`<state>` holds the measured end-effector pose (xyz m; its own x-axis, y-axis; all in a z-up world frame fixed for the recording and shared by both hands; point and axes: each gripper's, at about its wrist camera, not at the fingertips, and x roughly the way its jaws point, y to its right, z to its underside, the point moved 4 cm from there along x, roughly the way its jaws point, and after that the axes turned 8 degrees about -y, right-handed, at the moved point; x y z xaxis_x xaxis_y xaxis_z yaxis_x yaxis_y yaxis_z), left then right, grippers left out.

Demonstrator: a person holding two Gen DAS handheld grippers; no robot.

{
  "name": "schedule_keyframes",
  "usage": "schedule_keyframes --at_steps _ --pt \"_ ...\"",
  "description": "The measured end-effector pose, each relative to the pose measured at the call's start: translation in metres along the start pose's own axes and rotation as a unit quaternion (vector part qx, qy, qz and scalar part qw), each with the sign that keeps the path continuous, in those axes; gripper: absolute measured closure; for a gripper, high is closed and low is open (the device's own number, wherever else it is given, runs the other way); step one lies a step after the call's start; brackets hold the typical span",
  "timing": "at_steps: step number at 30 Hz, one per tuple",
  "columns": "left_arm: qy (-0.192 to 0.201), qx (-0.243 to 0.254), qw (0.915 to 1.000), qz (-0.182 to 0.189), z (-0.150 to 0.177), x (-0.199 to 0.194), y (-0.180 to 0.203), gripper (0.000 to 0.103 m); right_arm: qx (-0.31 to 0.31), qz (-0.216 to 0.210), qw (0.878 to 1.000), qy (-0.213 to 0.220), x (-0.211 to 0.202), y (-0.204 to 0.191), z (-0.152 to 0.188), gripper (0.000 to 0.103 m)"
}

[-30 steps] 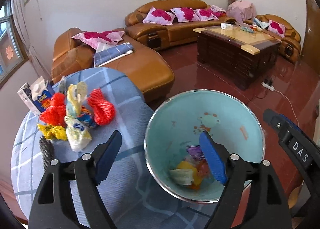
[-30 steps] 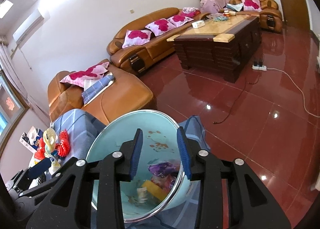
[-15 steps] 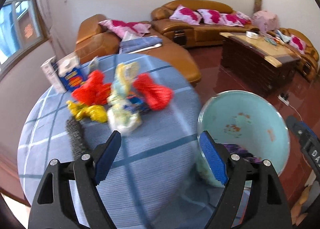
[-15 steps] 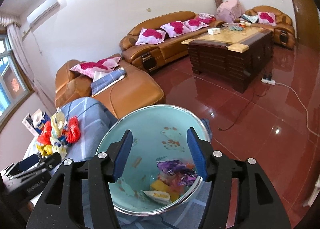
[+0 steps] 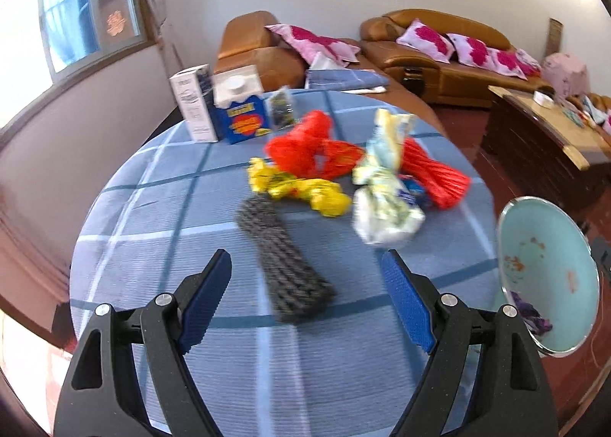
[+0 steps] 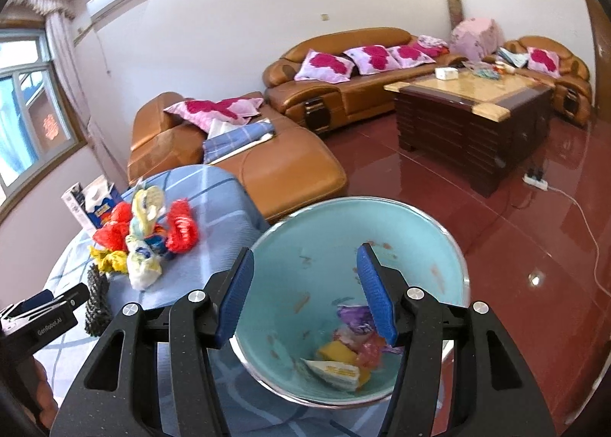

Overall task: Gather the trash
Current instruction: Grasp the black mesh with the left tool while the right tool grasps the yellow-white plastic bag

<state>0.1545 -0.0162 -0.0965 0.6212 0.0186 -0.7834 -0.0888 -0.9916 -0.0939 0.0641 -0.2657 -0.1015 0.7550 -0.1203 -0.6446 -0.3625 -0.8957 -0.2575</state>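
On the round blue checked table (image 5: 172, 215) lies a pile of trash: a dark grey net bundle (image 5: 284, 261), a yellow wrapper (image 5: 301, 191), two red nets (image 5: 309, 149), and a pale green-white bag (image 5: 385, 204). My left gripper (image 5: 305, 257) hangs open above the table, its fingers on either side of the grey bundle's near end without touching it. The pale blue bin (image 6: 332, 231) stands at the table's right edge with several wrappers (image 6: 343, 353) at its bottom. My right gripper (image 6: 305, 252) is open over the bin's mouth with nothing between its fingers.
A blue carton (image 5: 240, 116) and a white box (image 5: 193, 108) stand at the table's far edge. Beyond are brown sofas (image 6: 267, 166) with pink cushions, a dark coffee table (image 6: 469, 116), and a power strip (image 6: 534, 179) with a cable on the red floor.
My left gripper swung left from above the bin to over the table, and the grey bundle now lies between its fingers. The right gripper's jaws widened above the bin.
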Motion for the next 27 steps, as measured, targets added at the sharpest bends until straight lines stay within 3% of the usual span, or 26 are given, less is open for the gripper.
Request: schedule_keyframes --at_steps 14,20,27 --pt "-0.028 -0.071 0.9970 -0.014 -0.002 0.030 -0.076 0.024 -0.071 -0.027 0.997 -0.015 0.022 -0.080 -0.004 0.047" --pt "-0.039 -0.087 0.9954 -0.005 -0.008 0.040 -0.083 0.024 -0.089 -0.039 0.995 -0.027 0.038 -0.104 -0.006 0.047" --pt "-0.061 -0.092 0.9936 0.023 -0.015 0.058 -0.056 0.024 -0.100 -0.048 0.993 -0.038 0.051 -0.122 -0.008 0.047"
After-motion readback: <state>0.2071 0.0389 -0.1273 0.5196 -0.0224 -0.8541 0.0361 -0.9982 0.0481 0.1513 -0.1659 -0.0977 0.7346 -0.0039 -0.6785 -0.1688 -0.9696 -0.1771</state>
